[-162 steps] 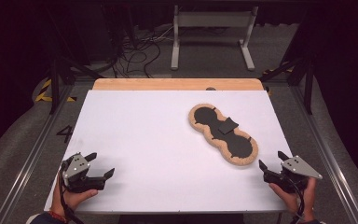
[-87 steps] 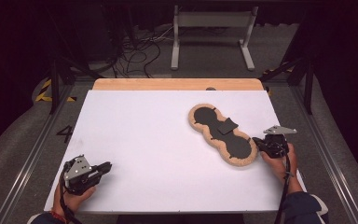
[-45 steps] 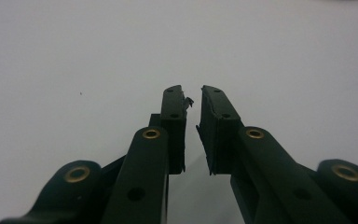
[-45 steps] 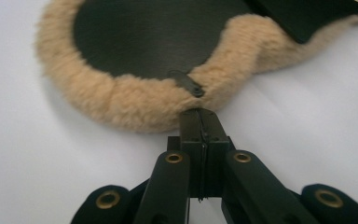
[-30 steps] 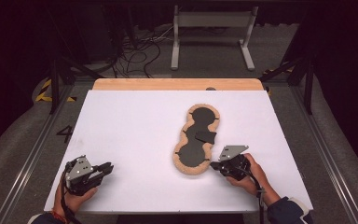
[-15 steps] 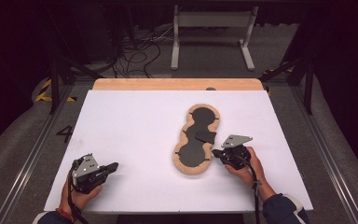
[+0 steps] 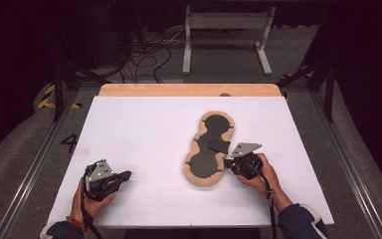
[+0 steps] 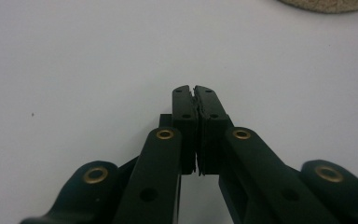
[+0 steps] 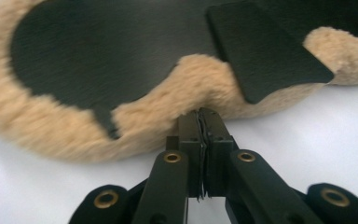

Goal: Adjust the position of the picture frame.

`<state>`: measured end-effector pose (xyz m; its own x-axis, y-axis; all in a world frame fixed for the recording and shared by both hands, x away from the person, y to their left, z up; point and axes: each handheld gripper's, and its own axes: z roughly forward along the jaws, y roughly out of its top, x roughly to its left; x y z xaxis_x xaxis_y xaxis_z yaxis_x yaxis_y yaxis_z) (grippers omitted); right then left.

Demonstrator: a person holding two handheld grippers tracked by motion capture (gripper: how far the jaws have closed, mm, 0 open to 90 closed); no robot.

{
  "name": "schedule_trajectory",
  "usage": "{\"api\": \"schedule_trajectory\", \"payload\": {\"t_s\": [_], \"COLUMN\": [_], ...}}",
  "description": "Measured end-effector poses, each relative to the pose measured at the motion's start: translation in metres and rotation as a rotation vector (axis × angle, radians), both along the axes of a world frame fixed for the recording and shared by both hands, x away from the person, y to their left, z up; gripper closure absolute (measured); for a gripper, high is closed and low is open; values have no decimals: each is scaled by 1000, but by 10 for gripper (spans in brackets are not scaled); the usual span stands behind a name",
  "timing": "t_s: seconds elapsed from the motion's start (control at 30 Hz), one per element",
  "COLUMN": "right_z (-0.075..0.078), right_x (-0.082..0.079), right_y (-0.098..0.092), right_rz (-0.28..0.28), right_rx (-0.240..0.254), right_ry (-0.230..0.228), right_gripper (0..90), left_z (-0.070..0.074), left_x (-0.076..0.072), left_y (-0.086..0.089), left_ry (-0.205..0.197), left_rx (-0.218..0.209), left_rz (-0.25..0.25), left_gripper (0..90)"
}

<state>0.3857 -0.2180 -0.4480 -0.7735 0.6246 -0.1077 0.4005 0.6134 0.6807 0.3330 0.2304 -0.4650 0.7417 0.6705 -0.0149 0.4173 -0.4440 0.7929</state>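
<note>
Swung round on the white bench since a few seconds back: fleece-edged pad, once slanted toward the far right, now lying nearly lengthwise, just ahead of the right claw. Pressed together at the fleece rim, pinching its fringe at most. Left claw just shut on nothing, well apart. Looks like repositioning nearly done.

One fleece-edged black pad lies on one white tabletop, with one loose black flap on it. Two hand-held grippers are in use: one left gripper and one right gripper. Each has two black jaws.
</note>
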Motion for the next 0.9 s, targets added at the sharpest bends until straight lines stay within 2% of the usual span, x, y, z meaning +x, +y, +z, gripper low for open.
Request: {"api": "schedule_trajectory", "payload": {"t_s": [0.1, 0.17, 0.37, 0.47, 0.67, 0.9], "right_z": [-4, -3, -3, -3, -3, -4], "right_x": [6, 6, 3, 1, -1, -6], "right_y": [1, 2, 6, 15, 31, 60], "right_rz": [-15, -1, 64, 116, 128, 180], "right_rx": [30, 18, 27, 34, 22, 13], "right_ry": [18, 14, 38, 54, 48, 49], "right_gripper": [900, 900, 900, 900, 900, 900], "left_z": [1, 1, 1, 0, -2, -1], "left_x": [3, 7, 17, 20, 24, 24], "left_y": [-8, -14, -29, -32, -37, -36], "left_ry": [0, -1, 6, 8, 23, 32], "left_rx": [5, 14, 30, 37, 52, 43], "left_rz": [-22, -30, -46, -52, -57, -54], "left_gripper": [874, 866, 870, 867, 895, 895]}}
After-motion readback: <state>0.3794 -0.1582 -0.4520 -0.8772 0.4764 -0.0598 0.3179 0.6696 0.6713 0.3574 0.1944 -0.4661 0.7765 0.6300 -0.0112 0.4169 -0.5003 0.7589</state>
